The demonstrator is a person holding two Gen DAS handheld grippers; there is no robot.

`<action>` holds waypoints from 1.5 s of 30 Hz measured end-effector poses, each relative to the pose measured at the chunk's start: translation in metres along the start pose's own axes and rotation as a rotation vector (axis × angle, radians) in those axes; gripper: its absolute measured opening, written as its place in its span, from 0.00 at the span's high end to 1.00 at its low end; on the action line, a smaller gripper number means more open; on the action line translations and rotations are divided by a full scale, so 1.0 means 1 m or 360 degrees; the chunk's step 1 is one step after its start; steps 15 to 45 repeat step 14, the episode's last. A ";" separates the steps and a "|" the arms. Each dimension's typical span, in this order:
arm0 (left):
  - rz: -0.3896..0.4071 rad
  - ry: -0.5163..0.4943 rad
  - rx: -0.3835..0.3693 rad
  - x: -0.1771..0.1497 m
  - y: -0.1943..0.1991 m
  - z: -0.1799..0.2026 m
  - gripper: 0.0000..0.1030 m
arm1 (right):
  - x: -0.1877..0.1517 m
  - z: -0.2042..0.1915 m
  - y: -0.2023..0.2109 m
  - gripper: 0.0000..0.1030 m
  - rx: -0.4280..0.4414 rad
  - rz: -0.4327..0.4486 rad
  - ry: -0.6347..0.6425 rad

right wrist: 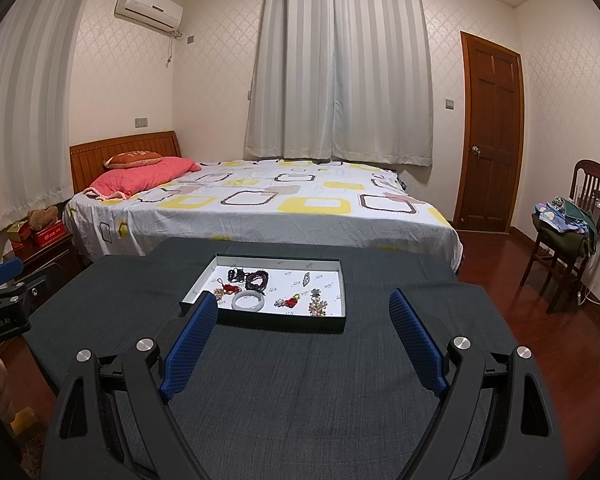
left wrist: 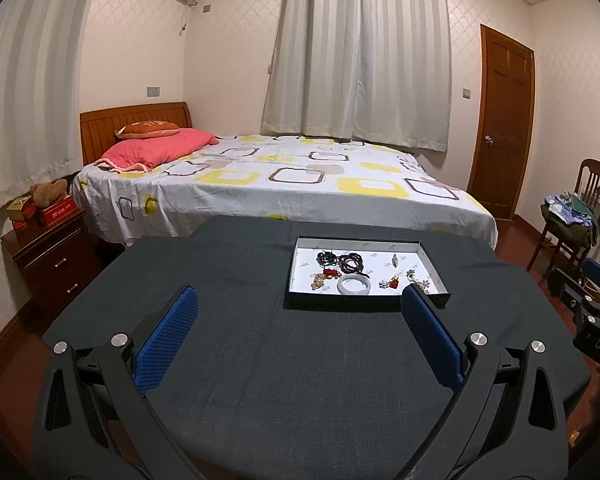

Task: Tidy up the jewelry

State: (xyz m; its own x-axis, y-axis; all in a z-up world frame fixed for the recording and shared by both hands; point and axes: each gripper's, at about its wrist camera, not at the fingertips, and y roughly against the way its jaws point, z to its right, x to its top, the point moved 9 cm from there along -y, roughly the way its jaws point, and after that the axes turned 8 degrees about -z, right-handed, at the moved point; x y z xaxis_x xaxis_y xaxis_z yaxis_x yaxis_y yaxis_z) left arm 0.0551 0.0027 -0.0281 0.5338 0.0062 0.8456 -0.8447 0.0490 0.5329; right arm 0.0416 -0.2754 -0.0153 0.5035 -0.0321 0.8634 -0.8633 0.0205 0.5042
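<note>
A shallow dark box with a white inside (left wrist: 434,267) (right wrist: 342,284) sits on the dark cloth table (left wrist: 280,360) (right wrist: 300,380). It holds several jewelry pieces: a white bangle (left wrist: 354,284) (right wrist: 248,301), dark bead bracelets (left wrist: 350,262) (right wrist: 257,279), red knot charms (left wrist: 392,282) (right wrist: 290,302) and a pearl cluster (right wrist: 318,307). My left gripper (left wrist: 300,300) is open and empty, short of the box. My right gripper (right wrist: 302,304) is open and empty, its fingertips at the box's near edge.
A bed (left wrist: 284,176) stands behind the table. A nightstand (left wrist: 52,252) with red boxes is at the left. A chair (right wrist: 564,236) piled with clothes and a wooden door (right wrist: 490,140) are at the right. The right gripper shows at the right edge of the left wrist view (left wrist: 592,304).
</note>
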 end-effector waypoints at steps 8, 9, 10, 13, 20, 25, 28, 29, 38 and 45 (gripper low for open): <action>-0.0026 0.0021 0.0006 -0.002 -0.004 -0.004 0.04 | -0.003 0.000 -0.003 0.18 0.0003 -0.0018 -0.0006; -0.0032 0.0018 0.0016 -0.002 -0.006 -0.005 0.04 | -0.003 0.002 -0.004 0.18 0.0002 -0.0021 -0.0008; -0.0035 0.0015 0.0020 -0.003 -0.007 -0.005 0.04 | -0.004 0.002 -0.005 0.18 0.0002 -0.0025 -0.0011; -0.0058 0.0023 0.0042 -0.003 -0.016 -0.007 0.04 | -0.007 0.006 -0.012 0.18 -0.0008 -0.0043 -0.0021; -0.0072 0.0028 0.0042 -0.004 -0.021 -0.008 0.04 | -0.007 0.008 -0.016 0.18 -0.0011 -0.0049 -0.0024; -0.0072 0.0028 0.0042 -0.004 -0.021 -0.008 0.04 | -0.007 0.008 -0.016 0.18 -0.0011 -0.0049 -0.0024; -0.0072 0.0028 0.0042 -0.004 -0.021 -0.008 0.04 | -0.007 0.008 -0.016 0.18 -0.0011 -0.0049 -0.0024; -0.0072 0.0028 0.0042 -0.004 -0.021 -0.008 0.04 | -0.007 0.008 -0.016 0.18 -0.0011 -0.0049 -0.0024; -0.0072 0.0028 0.0042 -0.004 -0.021 -0.008 0.04 | -0.007 0.008 -0.016 0.18 -0.0011 -0.0049 -0.0024; -0.0072 0.0028 0.0042 -0.004 -0.021 -0.008 0.04 | -0.007 0.008 -0.016 0.18 -0.0011 -0.0049 -0.0024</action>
